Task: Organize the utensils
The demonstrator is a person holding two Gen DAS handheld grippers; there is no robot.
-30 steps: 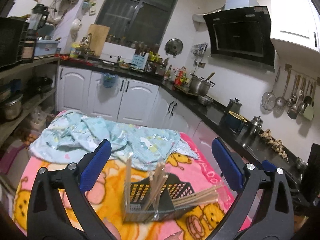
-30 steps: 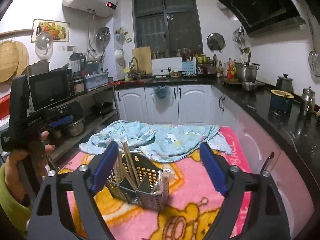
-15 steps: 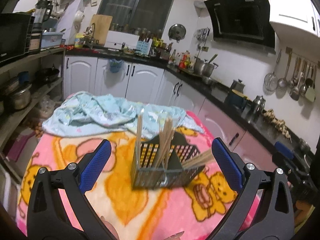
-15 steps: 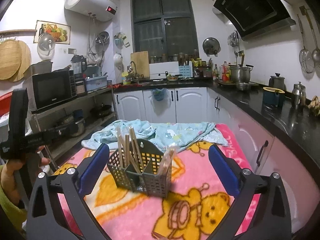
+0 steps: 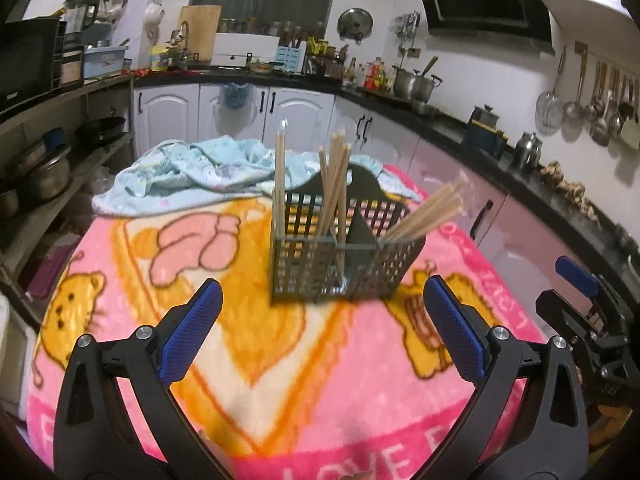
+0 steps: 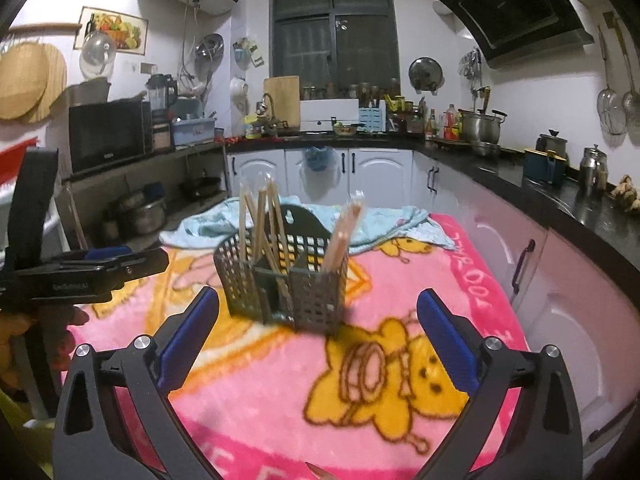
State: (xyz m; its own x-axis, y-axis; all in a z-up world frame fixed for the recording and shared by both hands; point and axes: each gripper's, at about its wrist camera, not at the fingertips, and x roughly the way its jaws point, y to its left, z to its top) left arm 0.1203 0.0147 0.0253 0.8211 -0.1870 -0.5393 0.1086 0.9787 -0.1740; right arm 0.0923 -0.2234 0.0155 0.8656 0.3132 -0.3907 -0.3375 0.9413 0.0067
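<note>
Dark grey perforated plastic utensil caddy stands upright on pink cartoon-bear blanket, at 12 o'clock from the left gripper and about 11 from the right gripper. Both grippers spread wide, empty, clear of the caddy. Wooden chopsticks stand near-vertical; cellophane-wrapped bundle leans toward 2 o'clock. Neither gripper clearly nearer.

White cabinets, black countertop, dark window, range hood
</note>
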